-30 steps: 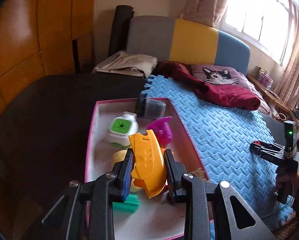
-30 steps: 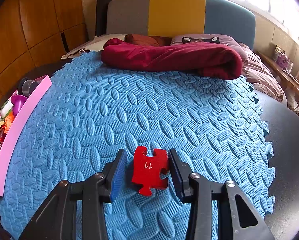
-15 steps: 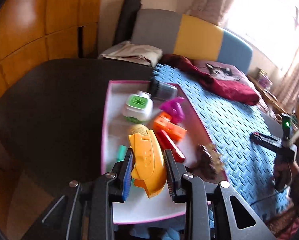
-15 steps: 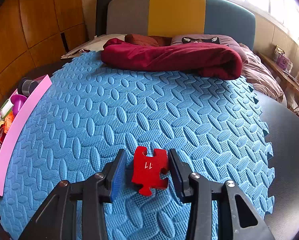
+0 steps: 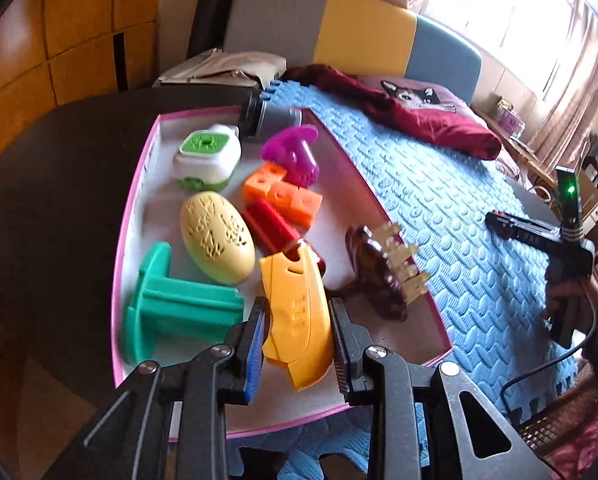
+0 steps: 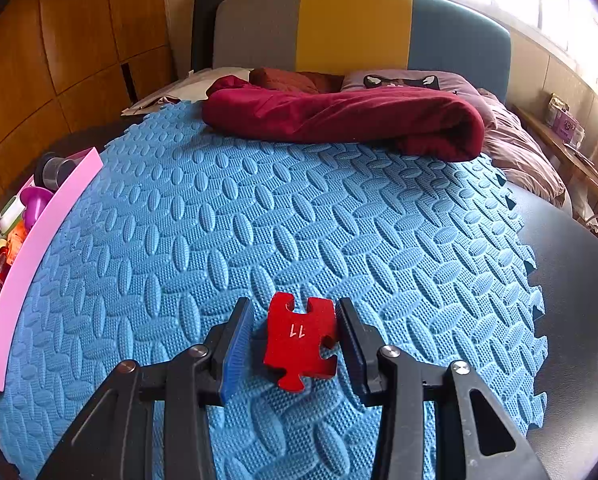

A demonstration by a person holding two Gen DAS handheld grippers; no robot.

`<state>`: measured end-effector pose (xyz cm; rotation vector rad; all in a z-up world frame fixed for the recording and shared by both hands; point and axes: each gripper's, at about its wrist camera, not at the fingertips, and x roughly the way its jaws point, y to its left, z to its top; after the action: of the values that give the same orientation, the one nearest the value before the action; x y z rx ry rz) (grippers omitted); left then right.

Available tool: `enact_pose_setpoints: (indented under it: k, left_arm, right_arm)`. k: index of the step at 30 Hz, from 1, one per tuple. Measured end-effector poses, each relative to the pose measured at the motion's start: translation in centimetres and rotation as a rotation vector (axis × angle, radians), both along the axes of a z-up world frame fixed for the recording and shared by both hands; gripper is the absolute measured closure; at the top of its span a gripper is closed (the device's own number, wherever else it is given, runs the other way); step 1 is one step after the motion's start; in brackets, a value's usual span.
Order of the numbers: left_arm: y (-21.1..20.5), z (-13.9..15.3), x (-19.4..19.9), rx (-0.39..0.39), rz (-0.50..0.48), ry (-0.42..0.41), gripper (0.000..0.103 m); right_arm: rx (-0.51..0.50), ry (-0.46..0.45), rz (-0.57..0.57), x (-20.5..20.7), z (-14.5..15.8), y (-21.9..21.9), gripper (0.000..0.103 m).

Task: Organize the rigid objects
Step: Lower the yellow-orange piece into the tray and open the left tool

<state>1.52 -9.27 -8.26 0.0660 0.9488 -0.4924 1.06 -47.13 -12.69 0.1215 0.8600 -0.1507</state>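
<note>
My left gripper (image 5: 297, 306) is shut on a yellow-orange plastic shell (image 5: 299, 300), held low over the near part of a pink-rimmed tray (image 5: 137, 200). Inside the tray lie a green spool (image 5: 171, 312), a yellow egg shape (image 5: 217, 236), a red block (image 5: 269, 226), orange cubes (image 5: 283, 196), a purple piece (image 5: 295, 152), a white-and-green box (image 5: 207, 156), a grey cup (image 5: 267, 120) and a brown claw clip (image 5: 383, 272). My right gripper (image 6: 295, 308) is shut on a red puzzle piece (image 6: 299, 336) marked 11, over the blue foam mat (image 6: 299, 208).
The tray (image 6: 39, 248) sits at the mat's left edge. A dark red blanket (image 6: 339, 120) and a cat pillow (image 6: 399, 80) lie at the far end, before a grey, yellow and blue headboard. Dark tabletop flanks the mat. A hand holds the right gripper (image 5: 539, 236).
My left gripper has dropped and tipped down toward the tray with the shell still in it, so more of the tray's contents show. The right gripper and its puzzle piece have not moved.
</note>
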Motion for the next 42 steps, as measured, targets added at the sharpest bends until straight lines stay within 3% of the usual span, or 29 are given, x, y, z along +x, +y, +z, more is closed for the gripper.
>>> enact_pose_setpoints:
  k: [11,15,18,24,42]
  left_arm:
    - [0.0,-1.7,0.0,0.03,-0.009,0.023,0.074]
    - [0.0,-1.9,-0.3,0.067,-0.019,-0.035,0.073]
    - [0.2,-1.8,-0.1,0.048,-0.032,-0.014,0.073]
    - [0.7,-1.4,-0.1,0.031,-0.013,-0.004,0.073]
    - [0.7,1.3,-0.8,0.084,0.026,-0.112,0.073]
  right_arm:
    - [-0.004,0.0,0.0,0.0,0.0,0.0,0.06]
    - [-0.008,0.001,0.0,0.0,0.0,0.0,0.06]
    - [-0.009,0.001,0.0,0.0,0.0,0.0,0.06]
    - [-0.009,0.001,0.0,0.0,0.0,0.1,0.06]
    - [-0.012,0.004,-0.024,0.0,0.0,0.2,0.061]
